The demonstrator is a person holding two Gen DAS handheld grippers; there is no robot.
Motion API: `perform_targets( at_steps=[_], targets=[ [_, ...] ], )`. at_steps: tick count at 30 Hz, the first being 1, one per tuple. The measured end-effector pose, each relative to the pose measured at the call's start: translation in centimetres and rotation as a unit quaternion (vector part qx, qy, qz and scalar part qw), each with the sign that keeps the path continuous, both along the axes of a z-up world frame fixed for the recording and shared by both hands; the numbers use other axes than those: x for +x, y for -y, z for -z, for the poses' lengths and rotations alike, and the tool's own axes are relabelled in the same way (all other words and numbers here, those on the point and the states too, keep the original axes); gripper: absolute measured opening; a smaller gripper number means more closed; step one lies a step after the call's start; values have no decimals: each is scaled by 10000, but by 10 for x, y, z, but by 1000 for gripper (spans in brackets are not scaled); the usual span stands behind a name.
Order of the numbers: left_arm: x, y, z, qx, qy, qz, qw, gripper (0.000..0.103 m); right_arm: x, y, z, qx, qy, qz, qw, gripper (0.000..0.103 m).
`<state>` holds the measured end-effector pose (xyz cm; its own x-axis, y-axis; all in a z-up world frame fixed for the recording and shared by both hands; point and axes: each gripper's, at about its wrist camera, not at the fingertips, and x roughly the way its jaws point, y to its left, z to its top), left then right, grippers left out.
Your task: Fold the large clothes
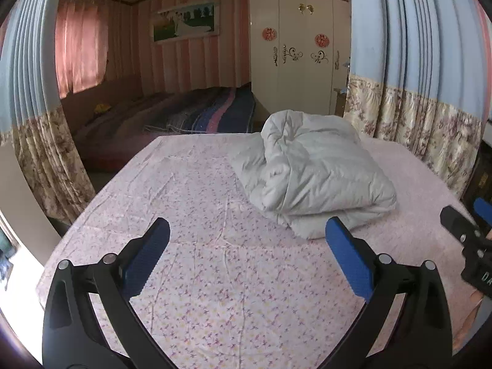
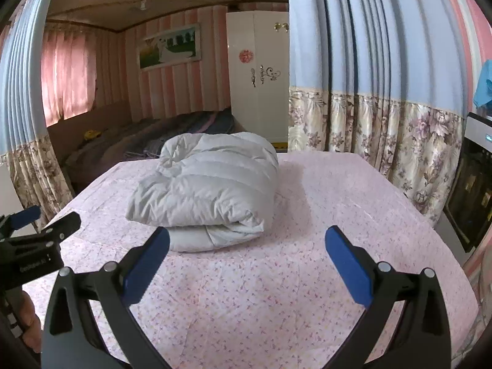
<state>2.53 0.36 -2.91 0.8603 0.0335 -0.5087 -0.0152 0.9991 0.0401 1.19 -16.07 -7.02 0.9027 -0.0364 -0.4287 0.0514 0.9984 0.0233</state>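
A pale grey puffy down jacket (image 1: 310, 172) lies folded in a thick bundle on the pink flowered sheet (image 1: 215, 276) of the table. It also shows in the right wrist view (image 2: 206, 190). My left gripper (image 1: 247, 233) is open and empty, held above the sheet, near and to the left of the jacket. My right gripper (image 2: 247, 236) is open and empty, just in front of the jacket's near right corner. The right gripper's body shows at the right edge of the left wrist view (image 1: 467, 240). The left gripper's body shows at the left edge of the right wrist view (image 2: 33, 240).
Blue curtains with flowered hems (image 2: 378, 98) hang close behind and beside the table. A dark appliance (image 2: 470, 184) stands at the right. A low bed with a striped blanket (image 1: 196, 113) and a white wardrobe (image 1: 295, 52) lie beyond.
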Motion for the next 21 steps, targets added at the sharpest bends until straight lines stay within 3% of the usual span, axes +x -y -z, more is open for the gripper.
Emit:
perform_targets(
  at_steps=[21],
  targets=[
    [-13, 13, 8, 17, 41, 89, 10000, 100, -15, 8, 13, -144, 128, 211, 9996, 101]
  ],
)
